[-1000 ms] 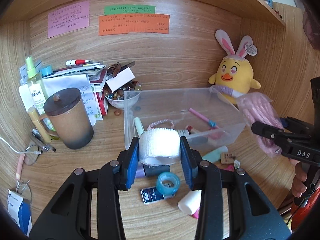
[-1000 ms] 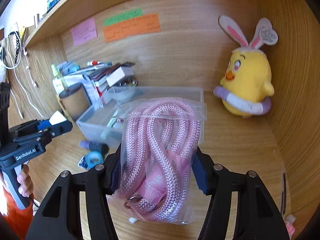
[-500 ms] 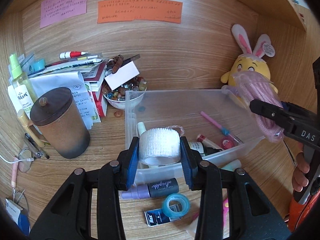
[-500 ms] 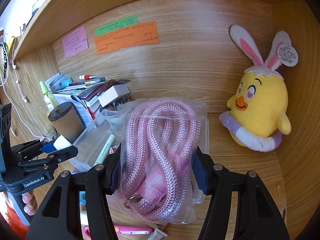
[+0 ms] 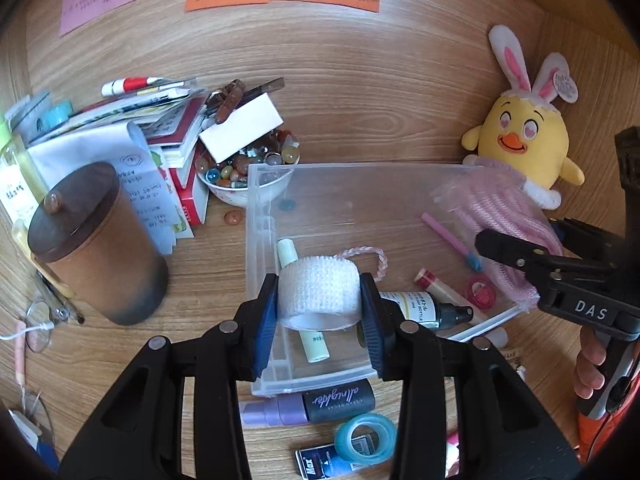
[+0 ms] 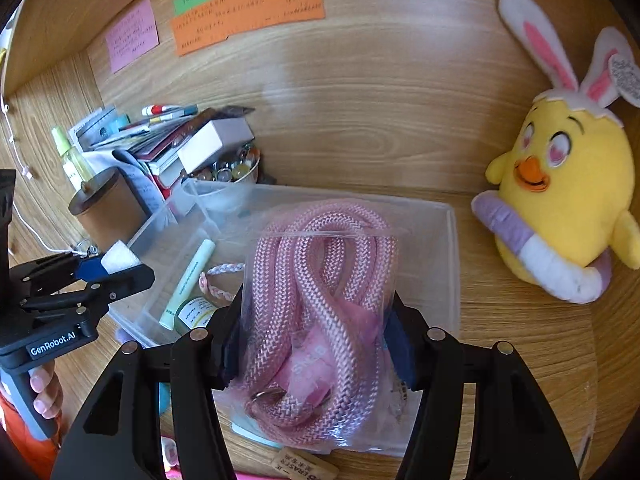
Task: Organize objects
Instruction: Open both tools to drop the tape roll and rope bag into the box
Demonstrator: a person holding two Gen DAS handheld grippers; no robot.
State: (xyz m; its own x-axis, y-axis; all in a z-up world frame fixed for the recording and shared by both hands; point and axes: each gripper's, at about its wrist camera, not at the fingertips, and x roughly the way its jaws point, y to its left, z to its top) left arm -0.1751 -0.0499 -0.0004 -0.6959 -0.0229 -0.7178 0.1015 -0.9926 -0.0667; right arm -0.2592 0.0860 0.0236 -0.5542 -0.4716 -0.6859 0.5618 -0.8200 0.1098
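My left gripper (image 5: 319,300) is shut on a white bandage roll (image 5: 318,297) and holds it above the left end of a clear plastic bin (image 5: 256,216). My right gripper (image 6: 318,320) is shut on a bagged pink rope (image 6: 320,300) and holds it over the bin's right part (image 6: 450,248). The rope also shows in the left wrist view (image 5: 504,224). The bin holds a pale green tube (image 5: 304,312), a small dark bottle (image 5: 424,308), a pink braided cord (image 5: 374,258), a pink pen (image 5: 450,240) and a red tape roll (image 5: 480,292).
A brown lidded mug (image 5: 96,248), stacked papers and books (image 5: 152,136) and a bowl of beads (image 5: 248,172) stand left of the bin. A yellow chick plush (image 6: 560,208) sits at the right. A purple-and-black marker (image 5: 312,404) and blue tape roll (image 5: 364,436) lie in front.
Both grippers have moved forward and lower over the bin. The bandage roll now hangs above the bin's left end and the bagged rope above its right part.
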